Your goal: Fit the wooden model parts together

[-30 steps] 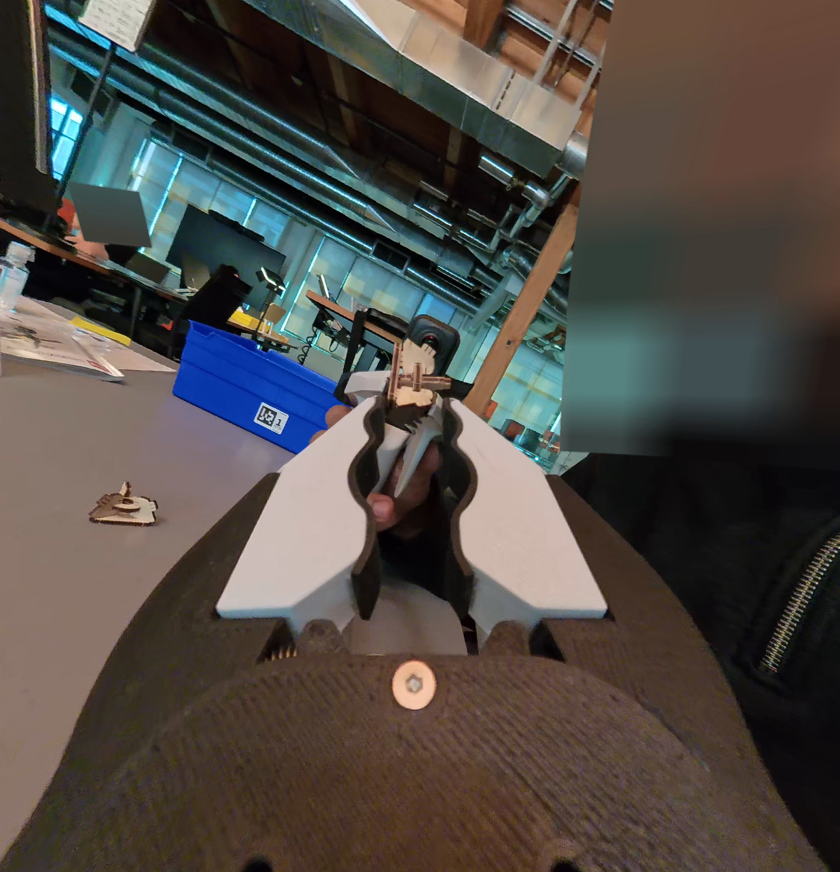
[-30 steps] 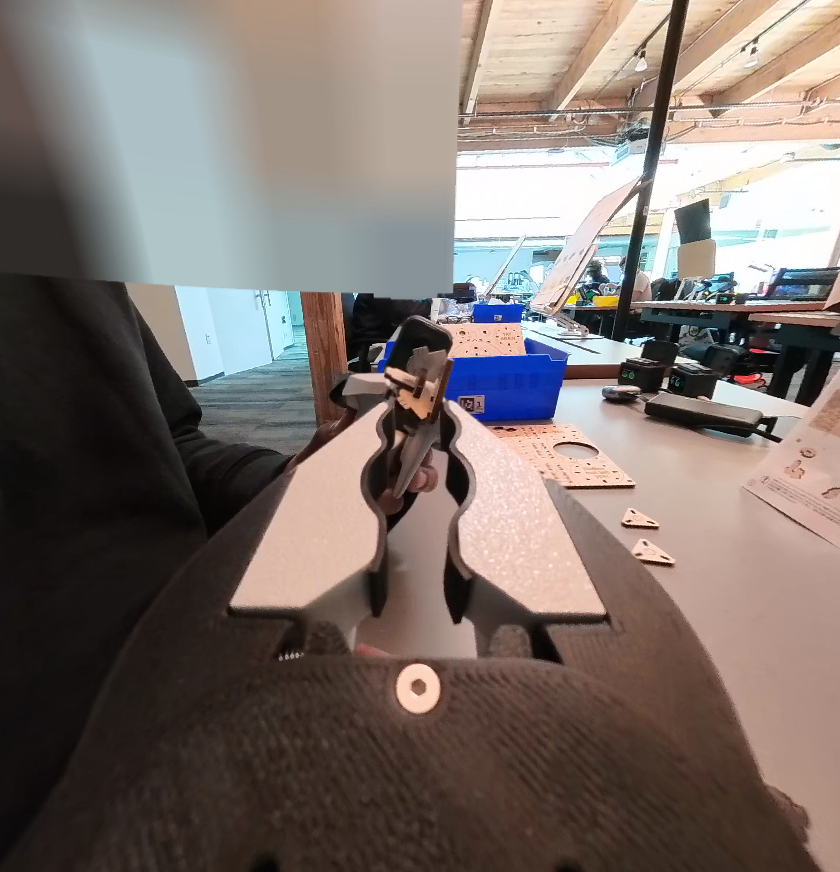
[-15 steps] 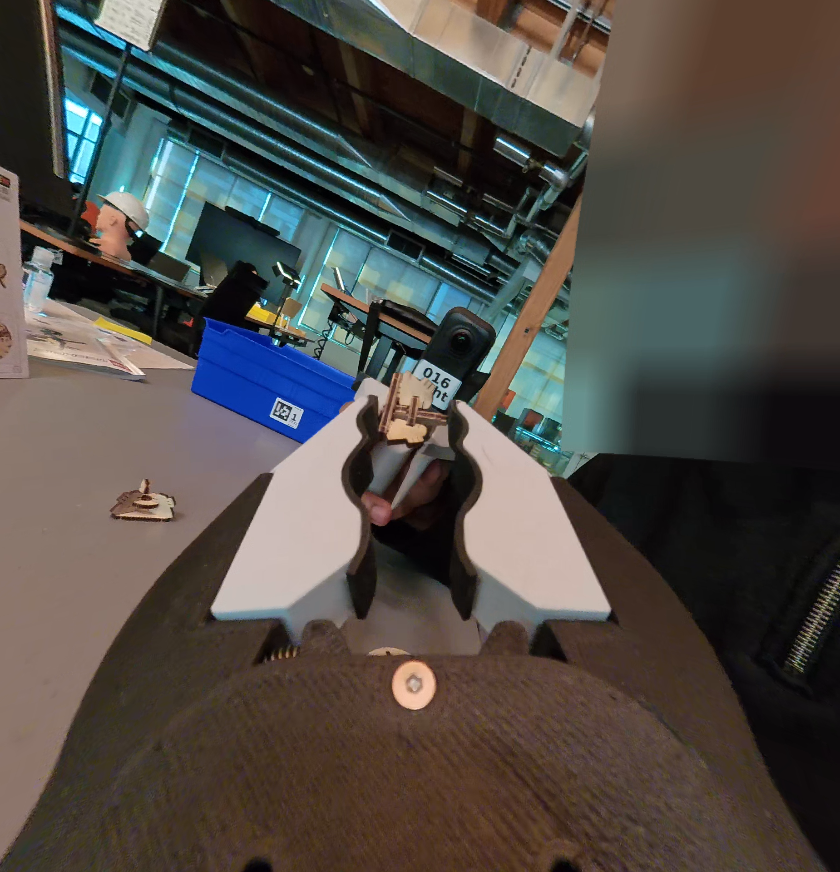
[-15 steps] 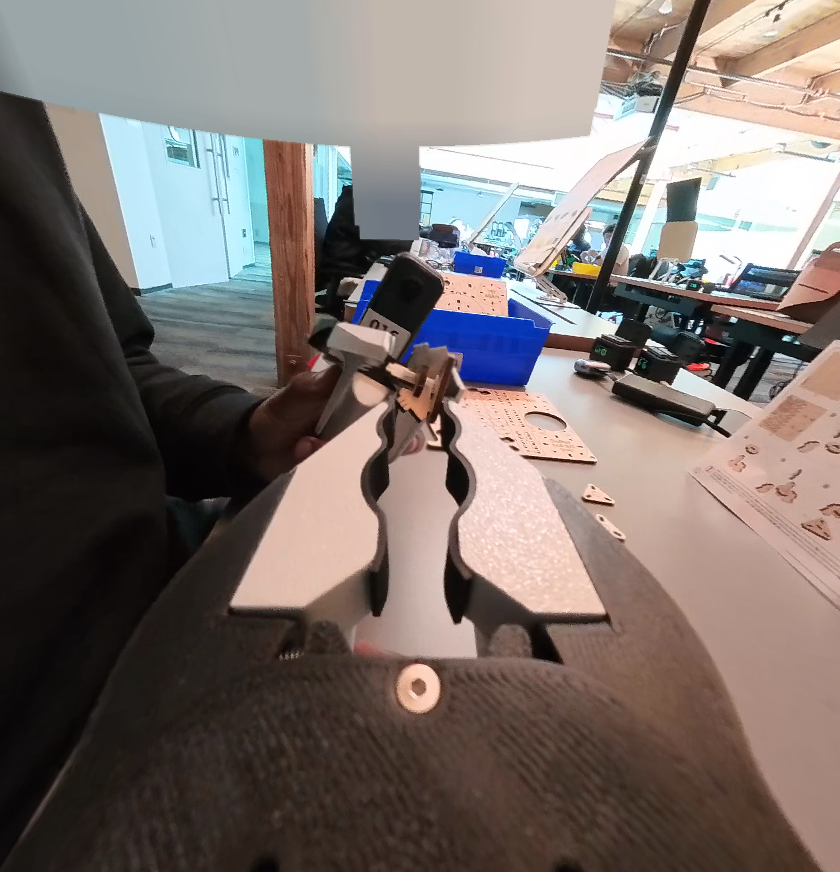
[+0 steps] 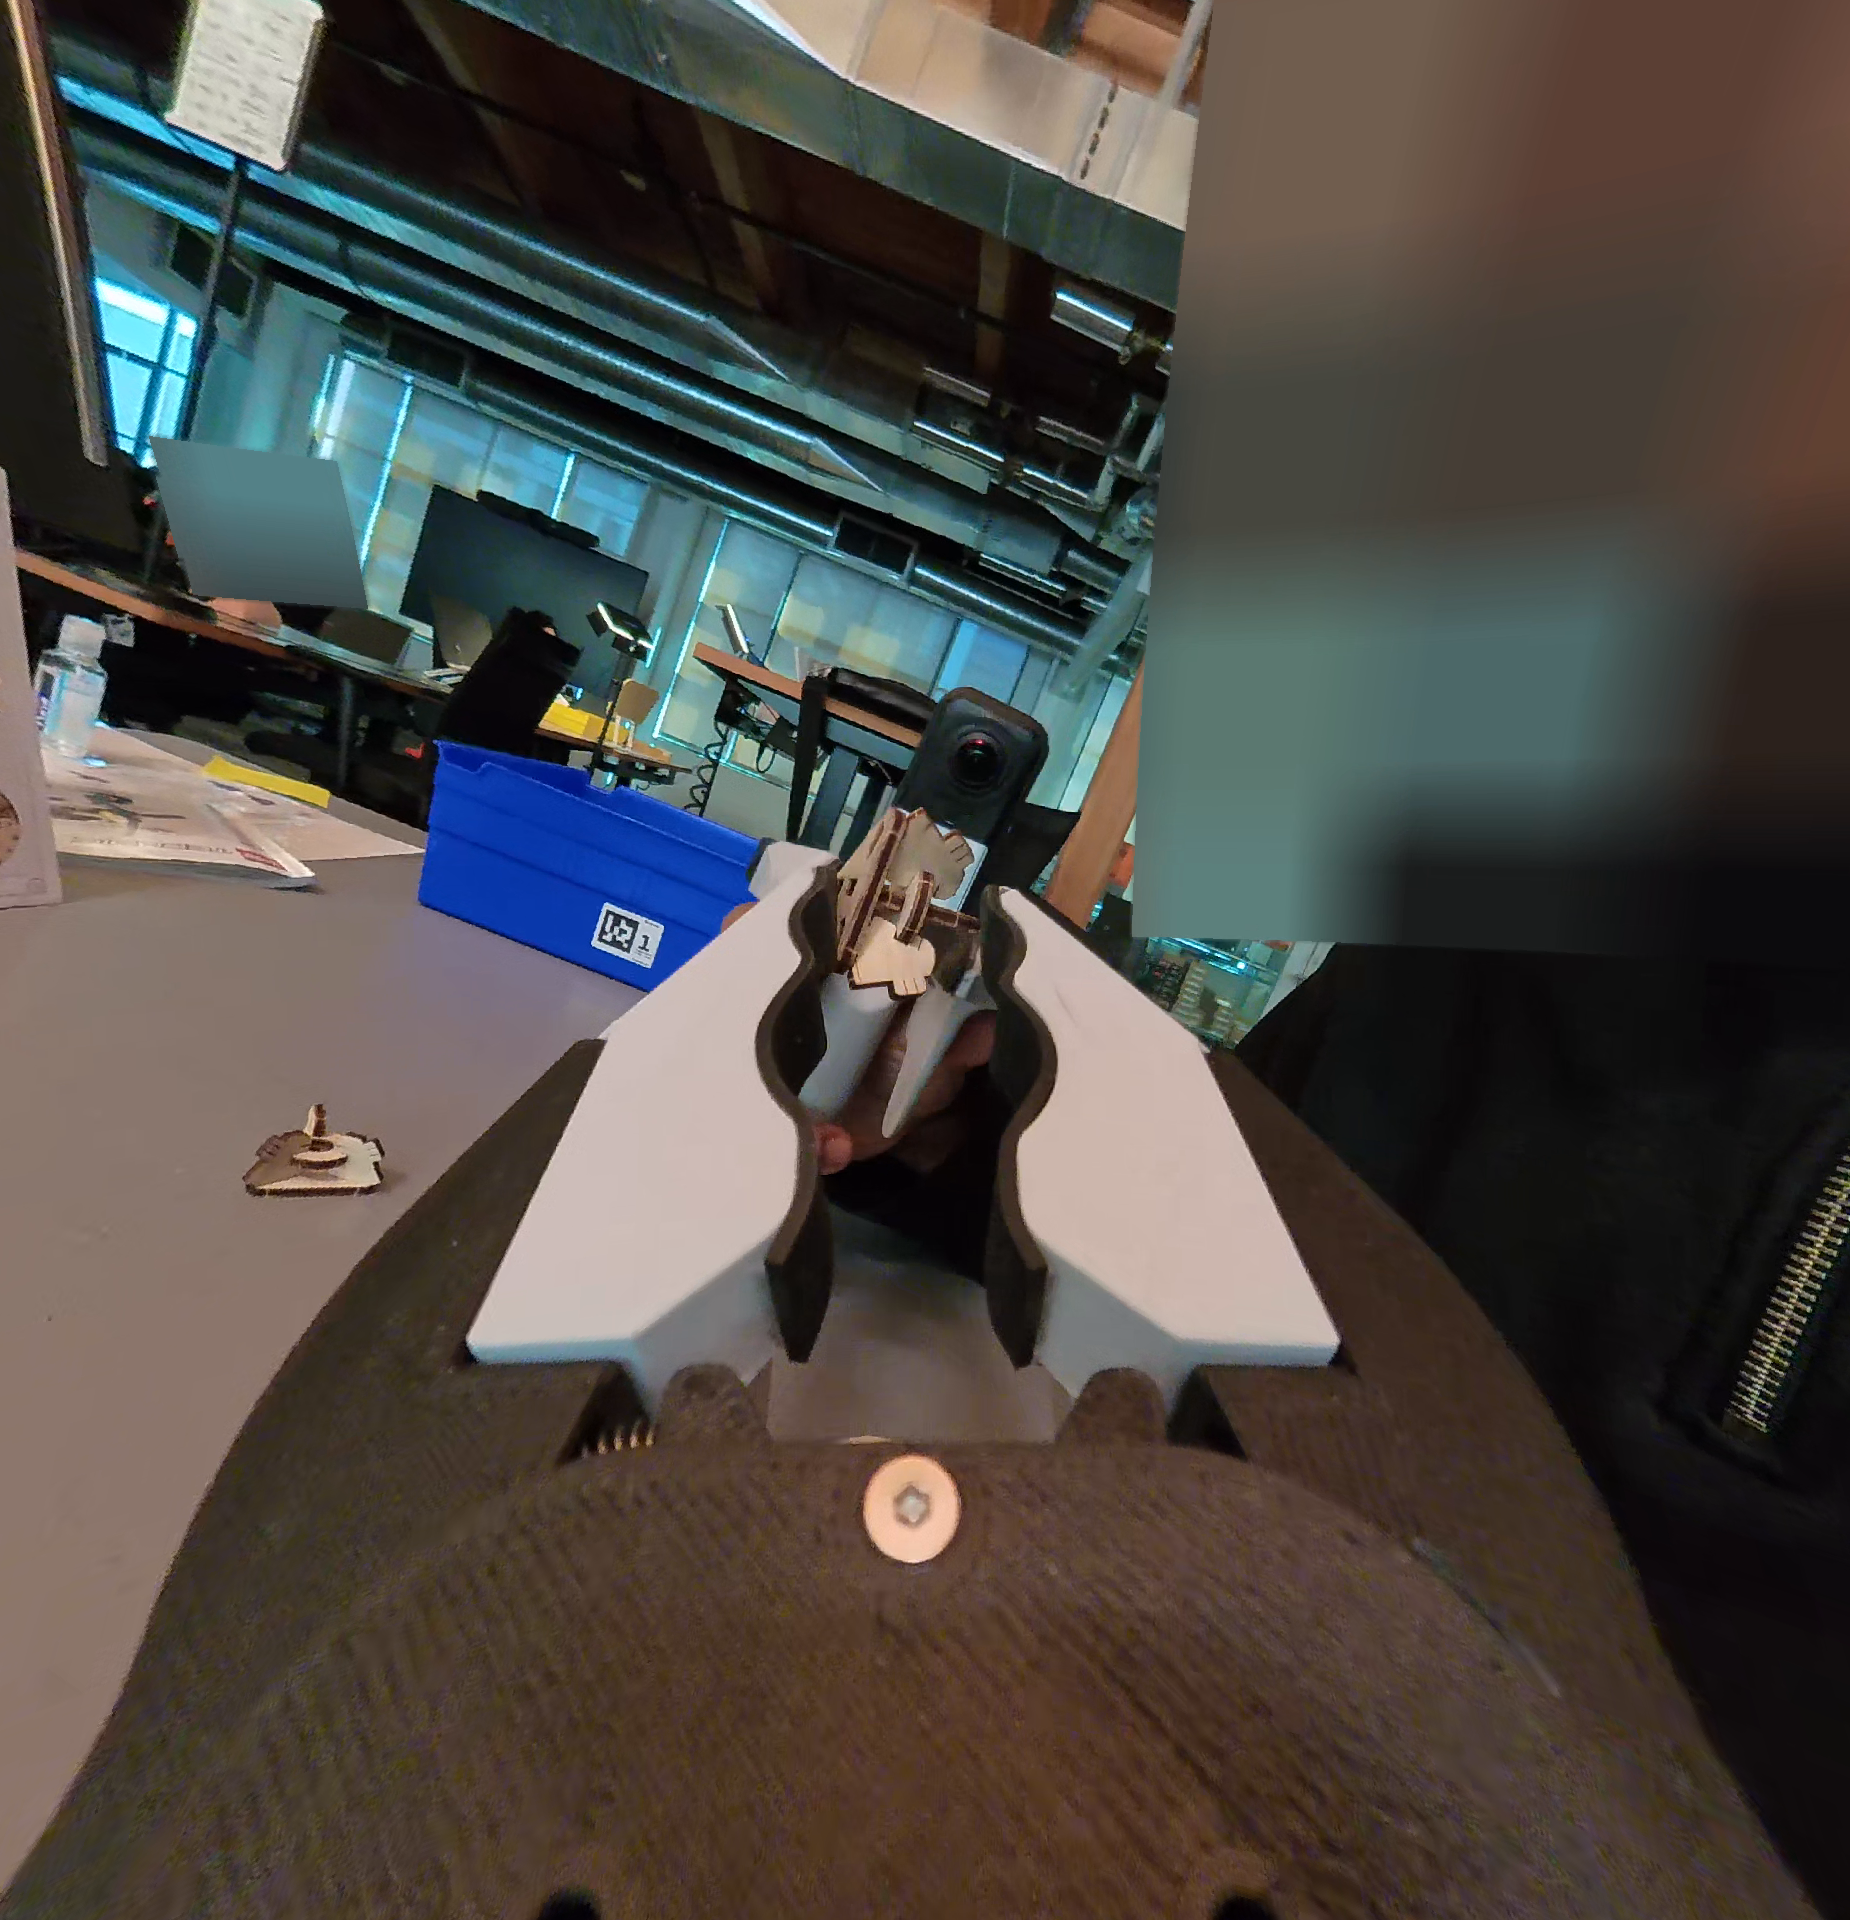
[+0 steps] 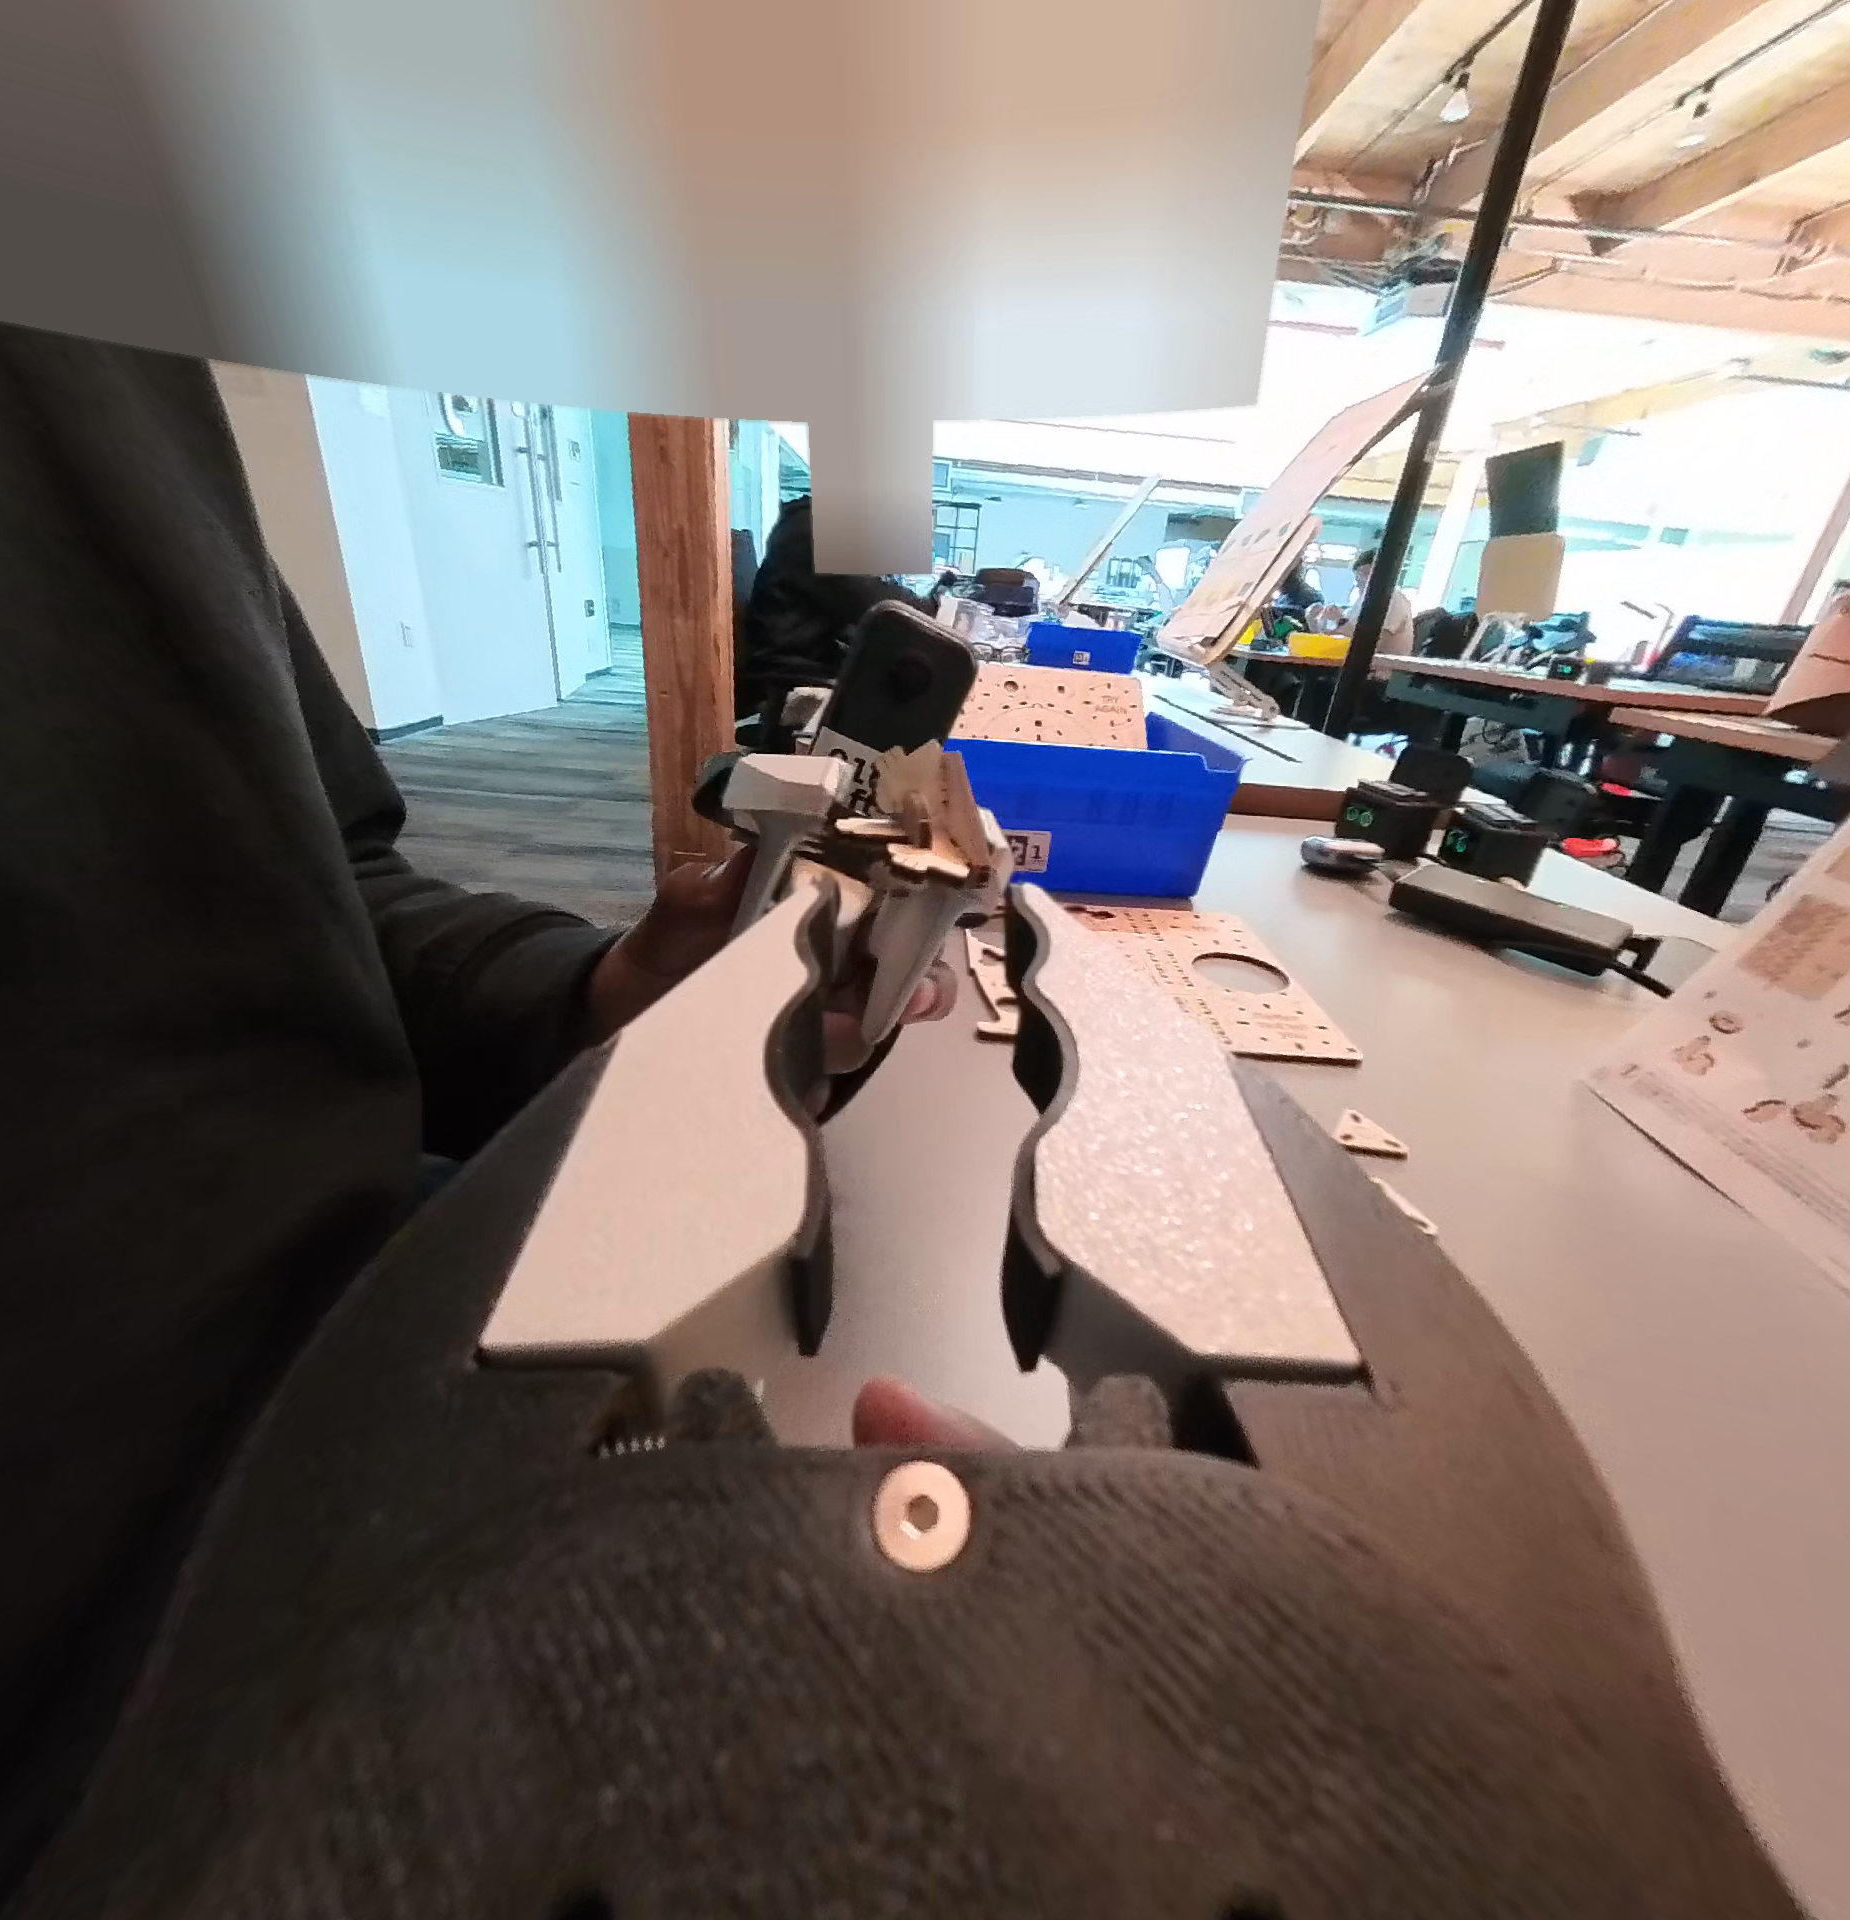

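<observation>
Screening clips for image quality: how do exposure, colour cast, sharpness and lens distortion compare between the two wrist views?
Left wrist view: dim and teal-tinted, with bluish windows. The wide lens bends the ceiling ducts, and the wooden assembly near the centre is fairly sharp. Right wrist view: brighter and warmer, with the far windows blown out. The black pole leans, and the assembly is slightly soft.

1. Your left wrist view looks low along the left tool [image 5: 905,914], tilted up over the table [image 5: 173,1039].
2. Your right wrist view faces back along the right tool [image 6: 916,904].
3. Both views share the blue bin [image 5: 547,852] [image 6: 1097,821], close by.
</observation>
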### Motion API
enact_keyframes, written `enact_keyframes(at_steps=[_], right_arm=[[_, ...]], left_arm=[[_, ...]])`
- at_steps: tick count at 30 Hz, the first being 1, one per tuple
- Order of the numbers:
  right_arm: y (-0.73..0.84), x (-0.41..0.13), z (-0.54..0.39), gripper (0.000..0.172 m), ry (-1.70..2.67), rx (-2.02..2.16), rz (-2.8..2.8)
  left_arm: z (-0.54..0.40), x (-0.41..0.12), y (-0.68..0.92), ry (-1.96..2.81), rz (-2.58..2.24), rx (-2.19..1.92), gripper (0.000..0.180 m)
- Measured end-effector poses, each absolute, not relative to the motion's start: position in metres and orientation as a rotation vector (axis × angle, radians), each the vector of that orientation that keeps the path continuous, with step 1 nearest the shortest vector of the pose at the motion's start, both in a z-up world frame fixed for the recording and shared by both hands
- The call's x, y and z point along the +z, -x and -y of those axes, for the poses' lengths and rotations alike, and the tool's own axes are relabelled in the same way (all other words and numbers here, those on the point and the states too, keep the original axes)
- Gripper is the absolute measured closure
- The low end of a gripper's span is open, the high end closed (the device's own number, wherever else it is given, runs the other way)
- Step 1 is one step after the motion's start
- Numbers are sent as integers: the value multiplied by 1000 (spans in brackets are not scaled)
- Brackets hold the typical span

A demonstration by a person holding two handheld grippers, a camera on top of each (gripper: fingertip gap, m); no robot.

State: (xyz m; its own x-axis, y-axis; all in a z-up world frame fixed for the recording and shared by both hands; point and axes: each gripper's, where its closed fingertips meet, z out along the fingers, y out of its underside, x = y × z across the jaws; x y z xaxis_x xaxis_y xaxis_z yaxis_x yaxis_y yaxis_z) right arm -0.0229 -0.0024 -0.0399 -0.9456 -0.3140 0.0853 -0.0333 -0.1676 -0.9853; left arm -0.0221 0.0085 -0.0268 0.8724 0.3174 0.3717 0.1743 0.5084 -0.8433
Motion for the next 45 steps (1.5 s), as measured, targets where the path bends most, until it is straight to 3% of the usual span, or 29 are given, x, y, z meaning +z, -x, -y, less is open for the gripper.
enact_keyframes(at_steps=[14,45], right_arm=[[23,-34,-3,155,411,-2256,-1859],[24,-32,-4,155,362,-2207,-1834]], left_arm=[[-13,-29,20,1067,522,56,155],[-15,-32,22,1157,527,256,157]])
